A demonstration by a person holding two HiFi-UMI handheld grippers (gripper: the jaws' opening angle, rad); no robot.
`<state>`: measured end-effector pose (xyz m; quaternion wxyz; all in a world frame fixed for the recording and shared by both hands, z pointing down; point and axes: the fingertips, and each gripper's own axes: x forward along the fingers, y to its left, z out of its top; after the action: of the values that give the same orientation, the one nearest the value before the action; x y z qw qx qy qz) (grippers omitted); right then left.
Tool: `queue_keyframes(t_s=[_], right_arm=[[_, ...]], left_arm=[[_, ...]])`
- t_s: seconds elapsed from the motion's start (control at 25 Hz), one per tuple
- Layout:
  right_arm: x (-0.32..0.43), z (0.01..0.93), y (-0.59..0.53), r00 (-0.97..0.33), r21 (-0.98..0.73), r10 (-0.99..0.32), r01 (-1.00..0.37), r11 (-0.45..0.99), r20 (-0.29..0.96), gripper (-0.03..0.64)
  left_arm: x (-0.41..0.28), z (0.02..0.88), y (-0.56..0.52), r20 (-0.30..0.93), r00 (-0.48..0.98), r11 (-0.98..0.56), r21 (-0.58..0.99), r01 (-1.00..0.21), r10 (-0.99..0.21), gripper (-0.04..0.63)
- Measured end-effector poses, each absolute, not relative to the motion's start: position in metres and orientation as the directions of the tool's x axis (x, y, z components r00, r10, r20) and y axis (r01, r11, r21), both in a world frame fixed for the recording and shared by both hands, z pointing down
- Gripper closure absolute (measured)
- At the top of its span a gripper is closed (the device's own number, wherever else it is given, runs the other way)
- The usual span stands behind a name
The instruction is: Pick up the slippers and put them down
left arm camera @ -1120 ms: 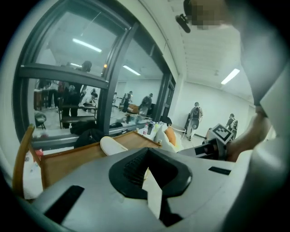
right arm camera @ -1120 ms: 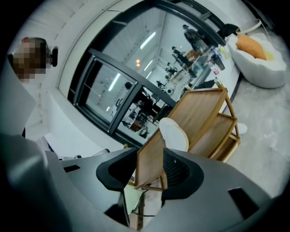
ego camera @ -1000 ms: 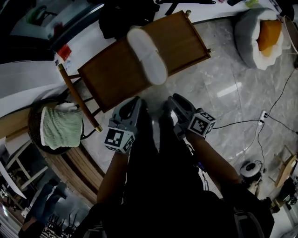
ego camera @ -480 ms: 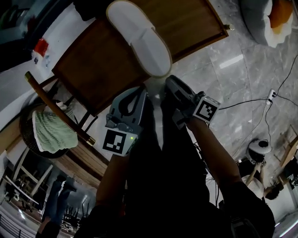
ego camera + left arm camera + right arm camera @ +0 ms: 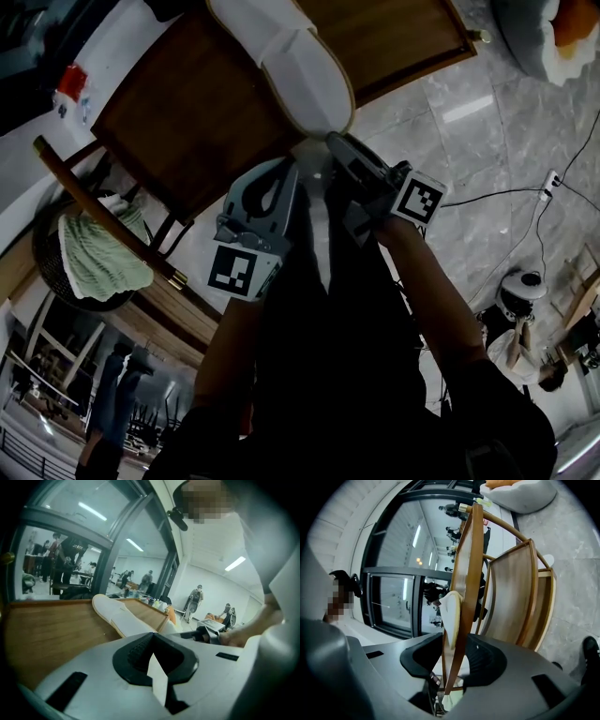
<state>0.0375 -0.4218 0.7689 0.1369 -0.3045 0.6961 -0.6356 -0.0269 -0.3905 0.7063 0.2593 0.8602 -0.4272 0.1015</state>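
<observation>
**A:** Which step is this?

**B:** The reach, I'd say. The slipper (image 5: pixel 281 66) lies on the chair (image 5: pixel 187 122), with one end hanging past the chair's near edge. Neither gripper has hold of it.

**A:** How do the grippers stand?

**B:** The right gripper (image 5: pixel 339 150) has its jaws apart, with the tips just beside that overhanging end. In its own view the chair's edge and the slipper line up in the gap. I can't tell whether the jaws are around them yet. The left gripper (image 5: pixel 286 173) sits close alongside, jaws drawn together on nothing.

**A:** And next?

**B:** Probably the right one eases in and closes on the overhang alone. The wood lies right under the sole, so the grip must take the slipper and not the chair. The left would have to open before it could help.

**A:** Is there a second slipper?

**B:** I see none.
</observation>
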Motion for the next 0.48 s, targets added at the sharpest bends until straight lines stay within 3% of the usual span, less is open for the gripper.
queue_keyframes(t_s=[0.16, 0.24, 0.48], right_arm=[[0.039, 0.765, -0.426, -0.766, -0.971, -0.618, -0.24, 0.019, 0.177, 0.497], [0.038, 0.762, -0.429, -0.764, -0.972, -0.625, -0.233, 0.036, 0.16, 0.55], [0.035, 0.756, -0.433, -0.767, -0.971, -0.626, -0.231, 0.067, 0.139, 0.574]], left_arm=[[-0.026, 0.705, -0.385, 0.395, 0.619, -0.501, 0.368, -0.783, -0.678, 0.584], [-0.025, 0.705, -0.383, 0.407, 0.623, -0.502, 0.372, -0.781, -0.668, 0.584], [-0.028, 0.703, -0.38, 0.409, 0.622, -0.501, 0.371, -0.781, -0.667, 0.584]])
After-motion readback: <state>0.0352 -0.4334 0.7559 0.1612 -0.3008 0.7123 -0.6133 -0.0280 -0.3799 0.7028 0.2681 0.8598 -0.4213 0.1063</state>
